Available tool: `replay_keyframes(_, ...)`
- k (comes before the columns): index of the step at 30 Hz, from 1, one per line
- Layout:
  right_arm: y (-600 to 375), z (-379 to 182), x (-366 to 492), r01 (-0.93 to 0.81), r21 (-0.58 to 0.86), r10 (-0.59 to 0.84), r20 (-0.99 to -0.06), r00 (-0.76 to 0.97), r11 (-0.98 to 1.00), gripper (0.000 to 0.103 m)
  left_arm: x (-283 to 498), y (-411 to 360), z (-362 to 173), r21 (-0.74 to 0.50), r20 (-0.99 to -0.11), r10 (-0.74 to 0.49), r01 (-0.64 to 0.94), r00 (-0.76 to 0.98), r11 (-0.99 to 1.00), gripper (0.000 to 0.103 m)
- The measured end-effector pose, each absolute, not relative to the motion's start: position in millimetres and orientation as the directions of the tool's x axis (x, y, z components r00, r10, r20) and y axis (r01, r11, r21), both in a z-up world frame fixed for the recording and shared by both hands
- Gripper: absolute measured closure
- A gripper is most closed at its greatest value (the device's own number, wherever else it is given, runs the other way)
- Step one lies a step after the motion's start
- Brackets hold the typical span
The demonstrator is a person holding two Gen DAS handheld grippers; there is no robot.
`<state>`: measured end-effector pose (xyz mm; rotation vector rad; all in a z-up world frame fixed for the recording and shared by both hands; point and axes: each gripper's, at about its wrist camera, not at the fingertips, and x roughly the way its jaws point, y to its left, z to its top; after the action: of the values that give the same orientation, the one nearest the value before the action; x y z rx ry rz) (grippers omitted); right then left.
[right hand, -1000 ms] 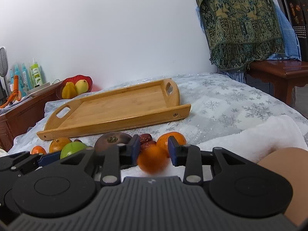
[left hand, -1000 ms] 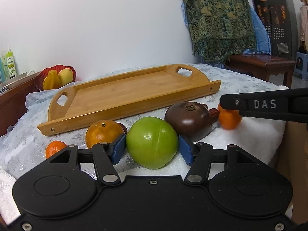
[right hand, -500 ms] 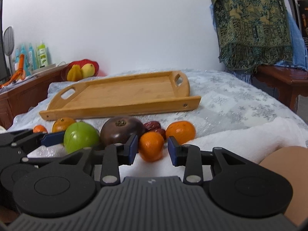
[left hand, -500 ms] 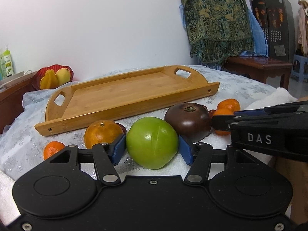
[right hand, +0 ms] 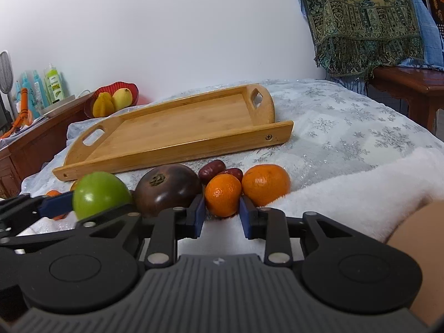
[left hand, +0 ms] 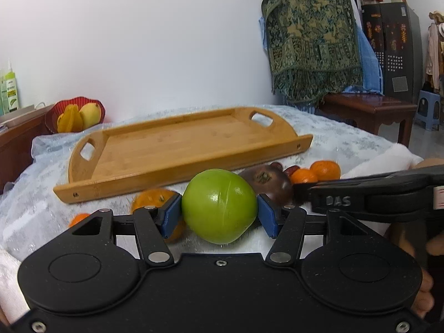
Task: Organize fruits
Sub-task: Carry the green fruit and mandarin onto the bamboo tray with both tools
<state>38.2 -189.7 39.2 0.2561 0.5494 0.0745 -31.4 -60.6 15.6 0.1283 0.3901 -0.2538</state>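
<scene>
While left gripper (left hand: 219,215) clamps green apple (left hand: 219,205), right gripper (right hand: 222,213) is closing around small tangerine (right hand: 223,194), dark fruit (right hand: 166,187) alongside

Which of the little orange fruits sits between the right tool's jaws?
The smaller mandarin, just right of the dark purple fruit. The closing jaws flank it, while the bigger mandarin beside it lies outside them, further right.

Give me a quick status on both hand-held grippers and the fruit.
Left hand-held gripper shut on green apple. Right hand-held gripper closing around small orange. Wooden tray still without fruit, nothing blocking.
</scene>
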Motion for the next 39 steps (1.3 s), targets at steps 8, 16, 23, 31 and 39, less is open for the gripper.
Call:
replay_keyframes(8,-184,40,38,0.006,0.221,0.106,-0.490,0.865,0.975,0.074,-24,-54,32,0.063,-0.388,-0.204,0.247,0.899,0.967,0.047)
replay_keyframes(16,-182,55,21,-0.037,0.186,0.108,-0.386,0.916,0.982,0.075,8,-39,51,0.057,-0.386,-0.178,0.216,0.905,0.975,0.047)
replay_keyframes(23,-202,65,63,-0.026,0.251,0.119,-0.366,0.923,0.968,0.075,71,-19,70,0.016,-0.393,-0.157,0.178,0.906,0.984,0.047)
replay_keyframes(31,-215,79,142,-0.051,0.222,0.129,-0.351,0.927,0.974,0.074,161,5,83,-0.032,-0.411,-0.132,0.131,0.902,0.991,0.047)
replay_keyframes(39,-216,83,229,-0.035,0.226,0.135,-0.445,0.885,0.973,0.074,227,19,74,-0.067,-0.475,-0.123,0.103,0.872,0.992,0.047)
